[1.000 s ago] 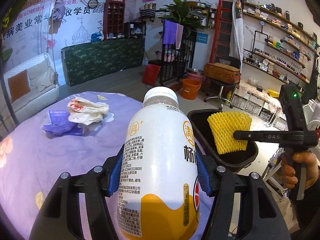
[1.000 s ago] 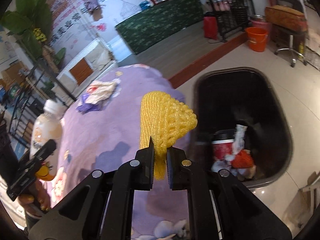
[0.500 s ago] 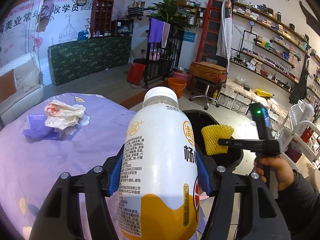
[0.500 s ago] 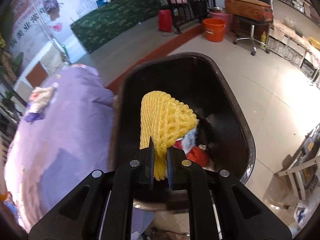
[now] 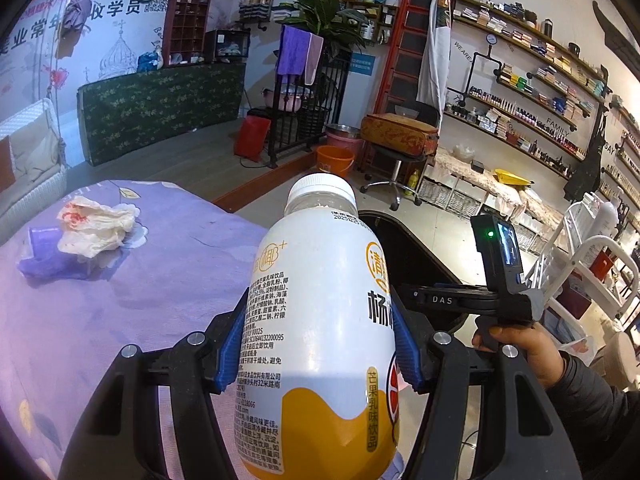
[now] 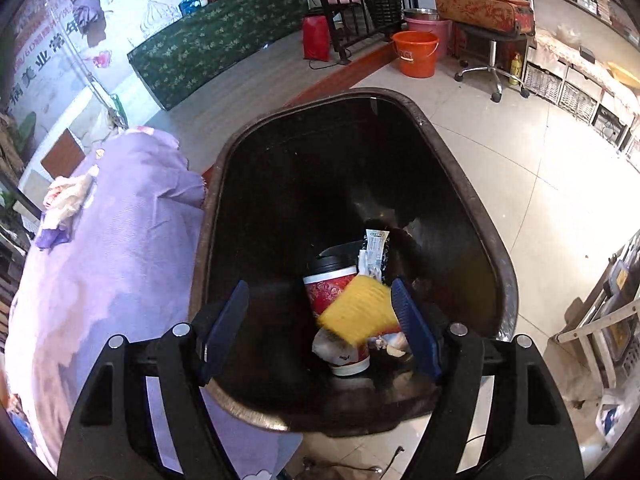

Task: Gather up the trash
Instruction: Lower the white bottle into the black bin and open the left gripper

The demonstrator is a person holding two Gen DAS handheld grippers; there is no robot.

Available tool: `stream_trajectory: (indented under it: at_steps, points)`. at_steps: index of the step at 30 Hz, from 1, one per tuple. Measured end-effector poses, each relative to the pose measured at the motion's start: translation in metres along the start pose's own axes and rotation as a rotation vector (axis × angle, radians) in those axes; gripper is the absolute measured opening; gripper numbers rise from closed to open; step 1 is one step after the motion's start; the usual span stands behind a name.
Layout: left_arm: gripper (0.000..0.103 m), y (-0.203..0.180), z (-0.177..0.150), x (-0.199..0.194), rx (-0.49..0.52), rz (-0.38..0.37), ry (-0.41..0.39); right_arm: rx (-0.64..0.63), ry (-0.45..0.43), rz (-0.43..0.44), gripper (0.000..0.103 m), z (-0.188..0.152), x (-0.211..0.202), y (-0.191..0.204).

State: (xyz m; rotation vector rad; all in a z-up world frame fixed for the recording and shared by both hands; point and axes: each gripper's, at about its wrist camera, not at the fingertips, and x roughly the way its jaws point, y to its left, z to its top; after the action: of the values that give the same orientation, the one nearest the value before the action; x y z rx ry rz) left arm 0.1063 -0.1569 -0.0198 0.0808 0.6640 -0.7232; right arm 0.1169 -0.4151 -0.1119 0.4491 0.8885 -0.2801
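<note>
1. Now the right gripper (image 6: 320,320) hangs over the black bin (image 6: 460,152), its jaws opening with nothing pinched between the blue pads (image 6: 226,324).
2. Below them the yellow foam net (image 6: 356,314) is blurred, seemingly loose in the air above the trash, near the right pad without being pressed.
3. Under it in the bin lie a red paper cup (image 6: 328,284) with a black lid and a white wrapper (image 6: 374,252).
4. Meanwhile the left gripper (image 5: 316,344) is clamped partway open on a white and yellow bottle (image 5: 320,320), which stands upright with its cap on.
5. On the purple tablecloth (image 5: 140,300) crumpled paper (image 5: 94,226) lies against a purple packet (image 5: 42,256), well apart from the bin.
6. A hand (image 5: 524,344) holds the right gripper's handle beside the bin.
</note>
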Motion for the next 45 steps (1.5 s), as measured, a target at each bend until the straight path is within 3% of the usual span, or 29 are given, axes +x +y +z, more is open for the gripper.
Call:
stream_trajectory:
  at_steps: [5,10,18,27,38,40,42,45]
  points:
    - [0.060,-0.005,0.001,0.014,-0.008,-0.038,0.017,0.012,-0.072,-0.001,0.081,-0.002,-0.030,-0.003]
    - [0.060,-0.011,0.006,0.039,-0.053,-0.131,0.065,0.032,-0.152,-0.006,0.086,-0.003,-0.061,-0.010]
    - [0.060,-0.046,0.021,0.088,-0.007,-0.164,0.139,0.108,-0.227,-0.034,0.086,-0.005,-0.092,-0.043]
    - [0.060,-0.079,0.029,0.138,-0.006,-0.174,0.267,0.202,-0.251,-0.057,0.086,-0.008,-0.097,-0.068]
    - [0.061,-0.092,0.030,0.161,-0.012,-0.179,0.335,0.244,-0.260,-0.087,0.086,-0.010,-0.099,-0.084]
    - [0.064,-0.092,0.032,0.163,-0.006,-0.167,0.341,0.246,-0.260,-0.092,0.086,-0.010,-0.099,-0.086]
    - [0.084,-0.094,0.034,0.163,-0.001,-0.168,0.345,0.250,-0.260,-0.093,0.086,-0.010,-0.099,-0.086]
    - [0.094,-0.096,0.036,0.157,0.024,-0.154,0.327,0.250,-0.267,-0.095,0.086,-0.009,-0.101,-0.087]
